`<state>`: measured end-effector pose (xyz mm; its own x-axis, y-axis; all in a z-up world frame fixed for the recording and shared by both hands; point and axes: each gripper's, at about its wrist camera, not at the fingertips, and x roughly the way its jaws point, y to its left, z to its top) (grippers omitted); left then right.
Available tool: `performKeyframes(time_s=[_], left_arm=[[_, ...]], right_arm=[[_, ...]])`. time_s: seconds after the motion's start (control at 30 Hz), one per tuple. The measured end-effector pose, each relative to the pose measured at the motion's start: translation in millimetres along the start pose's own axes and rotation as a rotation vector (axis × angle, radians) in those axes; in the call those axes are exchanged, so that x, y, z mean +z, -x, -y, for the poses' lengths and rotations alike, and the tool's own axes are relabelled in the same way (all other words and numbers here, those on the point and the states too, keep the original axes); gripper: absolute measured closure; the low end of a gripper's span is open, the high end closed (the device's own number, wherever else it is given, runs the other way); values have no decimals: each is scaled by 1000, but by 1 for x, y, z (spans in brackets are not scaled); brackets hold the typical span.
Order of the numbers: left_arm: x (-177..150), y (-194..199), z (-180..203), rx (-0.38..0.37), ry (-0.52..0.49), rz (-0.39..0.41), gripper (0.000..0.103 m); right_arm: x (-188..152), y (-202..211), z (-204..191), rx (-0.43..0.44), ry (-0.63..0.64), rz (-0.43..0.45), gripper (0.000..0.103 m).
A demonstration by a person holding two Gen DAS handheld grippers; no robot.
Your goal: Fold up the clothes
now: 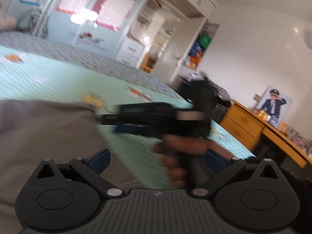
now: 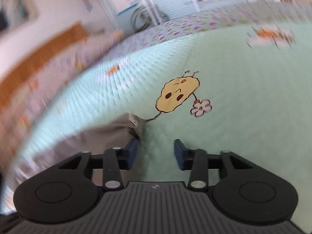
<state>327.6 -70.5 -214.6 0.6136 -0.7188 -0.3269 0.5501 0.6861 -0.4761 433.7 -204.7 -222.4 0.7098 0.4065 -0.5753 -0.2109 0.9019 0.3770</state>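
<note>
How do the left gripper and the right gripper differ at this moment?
The left gripper has its fingers spread wide; the right gripper has a narrower gap. The left one hangs over the grey garment's edge; the right one sits beside its corner, over the green bedspread. Both are open, holding nothing, with blue fingers.

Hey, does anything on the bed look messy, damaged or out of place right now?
Nothing stands out. A grey garment lies on the mint bedspread, its corner near the open right gripper. The left gripper is open too. Both views are motion-blurred, so small flaws could be missed.
</note>
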Motion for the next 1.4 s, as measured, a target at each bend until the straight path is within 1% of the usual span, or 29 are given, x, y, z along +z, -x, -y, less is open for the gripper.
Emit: performKeyframes(time_s=[0.03,0.07,0.1,0.13,0.2,0.3,0.33,0.4,0.5,0.57,0.7,0.77,0.8,0.87,0.9,0.93,0.97,1.0,1.07,1.17,1.2,1.33,1.37,1.4], left_arm=[[-1,-9,-3,-13,36,-8,1],[-3,-16,-8,-33,76,-19,1],[-6,-22,-11,-39,111,-33,1],[-11,-26,-14,-42,129,-42,1],[-21,-30,-18,-44,132,-44,1],[-26,-32,-14,-55,78,-45,0],[-28,-35,-13,-48,61,-52,0],[-31,-40,-11,-24,35,-75,1],[-30,-40,-14,-22,41,-91,1],[-31,-43,-14,-13,35,-105,1],[-34,-44,-4,21,-29,-144,1],[-35,-42,-4,21,-28,-142,2],[-35,-39,-5,14,-18,-136,2],[-36,-35,-8,-3,-2,-129,2],[-37,-34,-9,-6,-1,-127,2],[-38,-33,-9,-5,-6,-127,2],[-38,-33,-9,-3,-12,-127,2],[-38,-33,-9,-2,-14,-127,2],[-37,-33,-9,0,-14,-128,2],[-37,-34,-9,2,-16,-128,2],[-37,-34,-9,3,-18,-129,2],[-36,-35,-7,4,-21,-131,2],[-36,-35,-7,5,-23,-133,2],[-37,-35,-6,8,-28,-136,2]], right_arm=[[1,-2,1,-20,36,-2,81],[2,-4,2,-39,69,-2,85],[2,-6,3,-35,89,-5,91],[3,-8,4,-30,107,-8,92],[3,-7,5,18,118,-12,92],[-4,2,6,89,122,9,92],[-6,2,5,97,128,5,92],[-6,-3,3,108,134,-3,92],[1,-16,0,116,122,-8,92],[11,-26,2,115,92,-6,92],[34,-47,11,110,6,-6,92],[32,-35,15,123,-9,14,92],[30,-28,16,130,-16,25,87],[21,-9,17,150,-10,38,86],[13,-1,19,162,-5,33,72],[6,8,21,174,-2,28,56],[2,11,22,178,-2,28,51],[-2,13,23,181,-3,29,50],[1,5,23,181,-12,15,50],[2,-3,15,185,7,4,50],[1,-5,13,179,22,6,52],[3,-19,13,164,44,-6,81],[5,-22,14,174,24,-7,84],[8,-25,16,184,2,-7,91]])
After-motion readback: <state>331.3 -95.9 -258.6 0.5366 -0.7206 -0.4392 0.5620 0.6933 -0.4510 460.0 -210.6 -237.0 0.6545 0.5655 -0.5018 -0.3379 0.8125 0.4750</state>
